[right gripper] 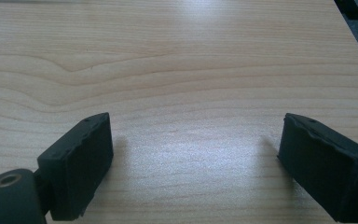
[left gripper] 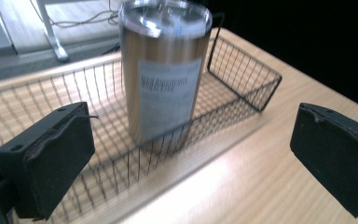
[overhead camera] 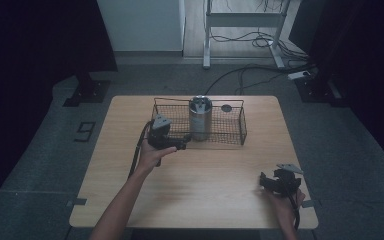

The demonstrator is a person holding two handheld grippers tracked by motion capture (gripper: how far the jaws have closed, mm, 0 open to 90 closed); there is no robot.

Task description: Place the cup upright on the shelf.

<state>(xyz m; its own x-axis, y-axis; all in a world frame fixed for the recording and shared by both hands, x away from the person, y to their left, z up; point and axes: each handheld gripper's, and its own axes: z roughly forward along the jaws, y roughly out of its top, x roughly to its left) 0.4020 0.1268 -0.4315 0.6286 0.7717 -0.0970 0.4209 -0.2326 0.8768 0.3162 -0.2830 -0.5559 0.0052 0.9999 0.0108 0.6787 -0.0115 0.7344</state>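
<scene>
One tumbler (overhead camera: 200,118). One wire basket (overhead camera: 232,131). One dark disc (overhead camera: 226,108) on tabletop (overhead camera: 200,185). Two claws: left (overhead camera: 184,142), right (overhead camera: 264,182).

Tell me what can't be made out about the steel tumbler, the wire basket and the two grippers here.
- Tumbler label: text too blurred to read, left gripper view.
- Small dark round thing behind the wire basket: too small to identify, high view.
- Basket's near-left corner: covered by the left gripper, high view.
- Right gripper: jaws too small and dark in the high view; its own view shows them apart.
</scene>
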